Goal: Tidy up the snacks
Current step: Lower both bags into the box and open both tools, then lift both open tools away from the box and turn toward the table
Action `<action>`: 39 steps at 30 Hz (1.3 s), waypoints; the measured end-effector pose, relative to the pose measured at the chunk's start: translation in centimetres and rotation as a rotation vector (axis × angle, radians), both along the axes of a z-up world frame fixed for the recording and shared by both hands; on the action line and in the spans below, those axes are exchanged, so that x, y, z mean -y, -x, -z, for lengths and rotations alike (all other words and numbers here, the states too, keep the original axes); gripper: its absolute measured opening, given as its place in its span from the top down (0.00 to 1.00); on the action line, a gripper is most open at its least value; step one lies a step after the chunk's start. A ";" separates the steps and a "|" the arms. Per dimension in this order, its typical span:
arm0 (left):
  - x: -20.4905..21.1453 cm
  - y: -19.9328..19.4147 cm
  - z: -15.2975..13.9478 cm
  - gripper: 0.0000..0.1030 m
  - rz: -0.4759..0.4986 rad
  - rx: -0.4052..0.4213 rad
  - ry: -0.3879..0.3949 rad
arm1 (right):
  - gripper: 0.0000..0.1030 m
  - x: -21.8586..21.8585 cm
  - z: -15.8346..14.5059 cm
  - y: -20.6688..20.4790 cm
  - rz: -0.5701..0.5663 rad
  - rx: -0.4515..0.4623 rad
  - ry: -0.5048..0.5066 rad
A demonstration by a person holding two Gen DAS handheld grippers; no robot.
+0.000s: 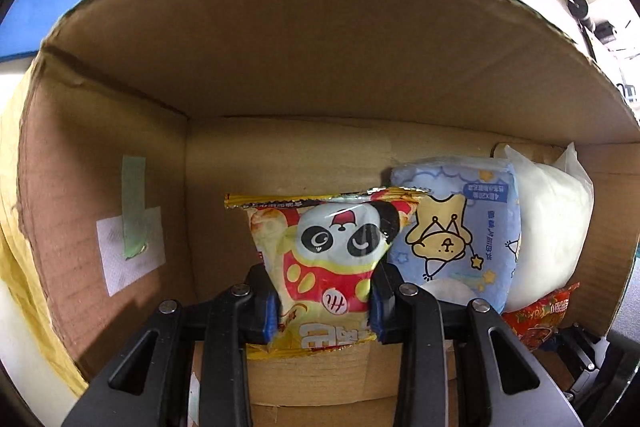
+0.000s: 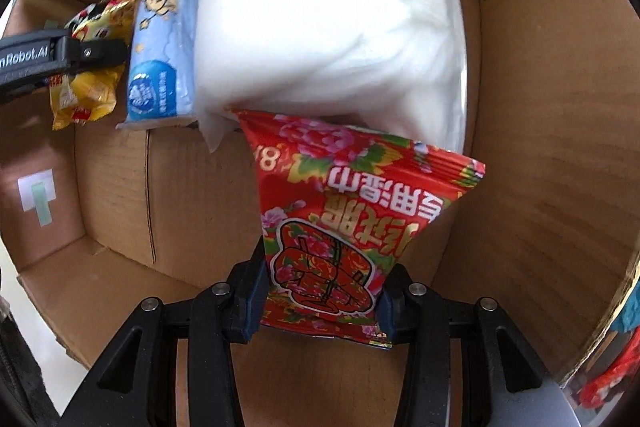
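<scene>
- While both grippers reach into the cardboard box (image 1: pixel 320 39), the step in hand looks like placing: each carries a packet towards the row along the far wall.
- Left gripper (image 1: pixel 323 307) is clamped on the panda snack bag (image 1: pixel 332 259), held just beside the blue cartoon pack (image 1: pixel 452 239).
- Right gripper (image 2: pixel 320 301) is clamped on the red floral packet (image 2: pixel 344 227), whose top edge touches the white bag (image 2: pixel 332 19).
- Inside the box, the blue cartoon pack and the white bag stand side by side, touching.
- Next, I judge, each packet needs lowering to the box floor (image 2: pixel 160 187) before its jaws part, the red floral packet going into the free space in front of the white bag.
</scene>
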State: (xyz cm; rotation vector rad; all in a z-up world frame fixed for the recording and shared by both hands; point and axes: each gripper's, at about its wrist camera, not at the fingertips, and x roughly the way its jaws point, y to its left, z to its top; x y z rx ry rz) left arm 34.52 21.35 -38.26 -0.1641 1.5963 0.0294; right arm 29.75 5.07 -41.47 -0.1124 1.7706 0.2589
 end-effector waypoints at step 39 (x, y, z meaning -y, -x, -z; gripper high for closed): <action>2.2 15.3 -20.0 0.06 -0.050 0.396 0.003 | 0.03 2.3 -22.1 8.2 0.084 0.440 -0.049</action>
